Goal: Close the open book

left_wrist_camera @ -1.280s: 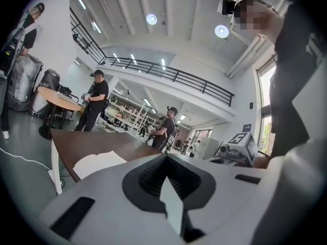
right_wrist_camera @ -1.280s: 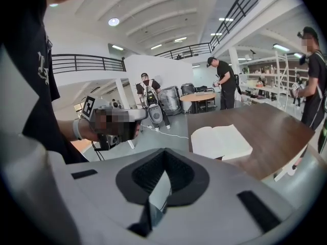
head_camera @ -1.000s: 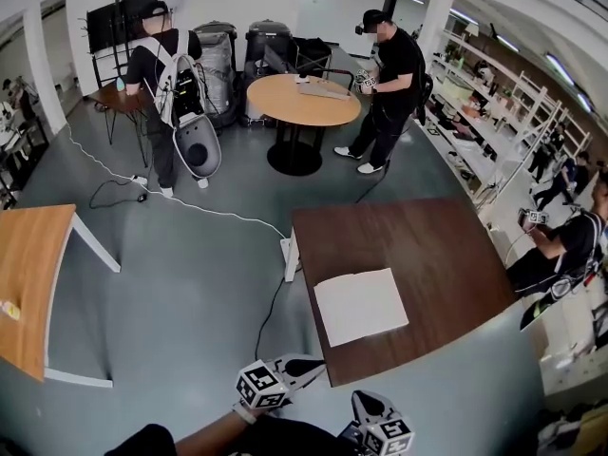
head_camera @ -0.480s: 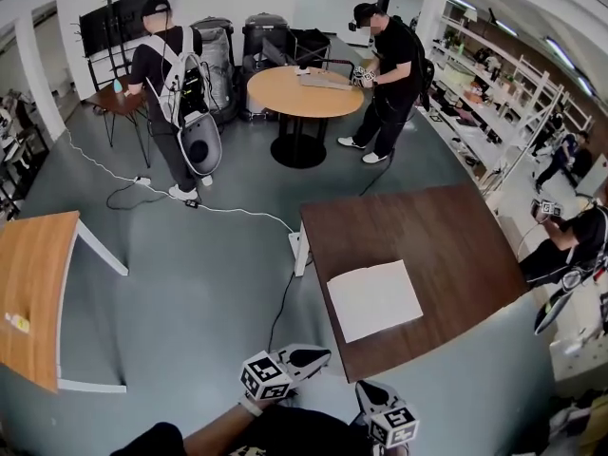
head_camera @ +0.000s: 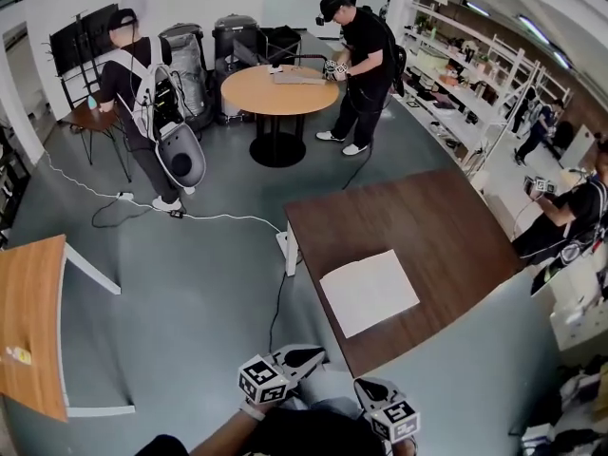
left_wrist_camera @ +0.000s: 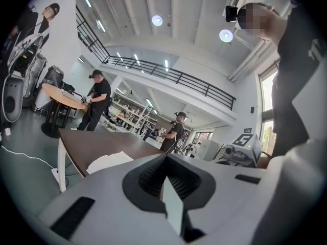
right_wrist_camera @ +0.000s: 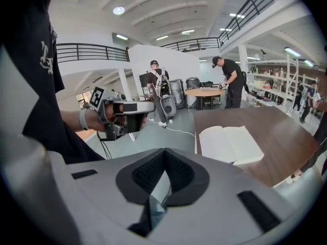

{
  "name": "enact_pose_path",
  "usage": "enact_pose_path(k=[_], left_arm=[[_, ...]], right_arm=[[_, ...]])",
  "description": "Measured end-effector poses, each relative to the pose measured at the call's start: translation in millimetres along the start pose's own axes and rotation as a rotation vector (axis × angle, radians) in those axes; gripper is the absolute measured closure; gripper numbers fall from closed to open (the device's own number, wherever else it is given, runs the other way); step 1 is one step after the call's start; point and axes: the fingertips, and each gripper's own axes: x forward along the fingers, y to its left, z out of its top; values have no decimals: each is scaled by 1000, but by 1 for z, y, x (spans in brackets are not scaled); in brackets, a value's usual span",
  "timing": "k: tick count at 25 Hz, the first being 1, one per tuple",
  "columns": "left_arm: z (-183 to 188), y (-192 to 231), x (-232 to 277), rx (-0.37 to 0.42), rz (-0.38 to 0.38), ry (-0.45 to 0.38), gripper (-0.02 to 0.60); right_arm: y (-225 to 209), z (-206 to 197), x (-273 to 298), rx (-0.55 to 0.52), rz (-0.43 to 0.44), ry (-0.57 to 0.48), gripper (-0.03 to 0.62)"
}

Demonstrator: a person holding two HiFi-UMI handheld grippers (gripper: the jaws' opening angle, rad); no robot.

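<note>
White book (head_camera: 369, 292) open flat, long axis parallel to table's (head_camera: 437, 221) far edge

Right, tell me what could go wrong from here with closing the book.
1. The book lies flat near the table's front edge, so a shove might slide it off.
2. The left gripper and right gripper are both shut and short of the table. They may crease pages rather than lift the cover.
3. A cable crosses the floor by the table leg, a possible trip hazard when stepping in.
</note>
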Motion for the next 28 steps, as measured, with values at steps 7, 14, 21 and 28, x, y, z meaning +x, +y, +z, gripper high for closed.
enact_pose_path(k=[7,14,21,28], left_arm=[[-8,-4,2,6,-8,20,577],[-16,-3,5,-14,8,44,577],[-6,5,20,4,29,38,577],[-1,3,57,8,28,61,577]], right_arm=[[1,-12,-1,22,-3,-8,606],[0,-17,4,24,15,7,606],[-23,-7,9,-14,23,-5,606],[-57,-2,4,15,31,-26,606]])
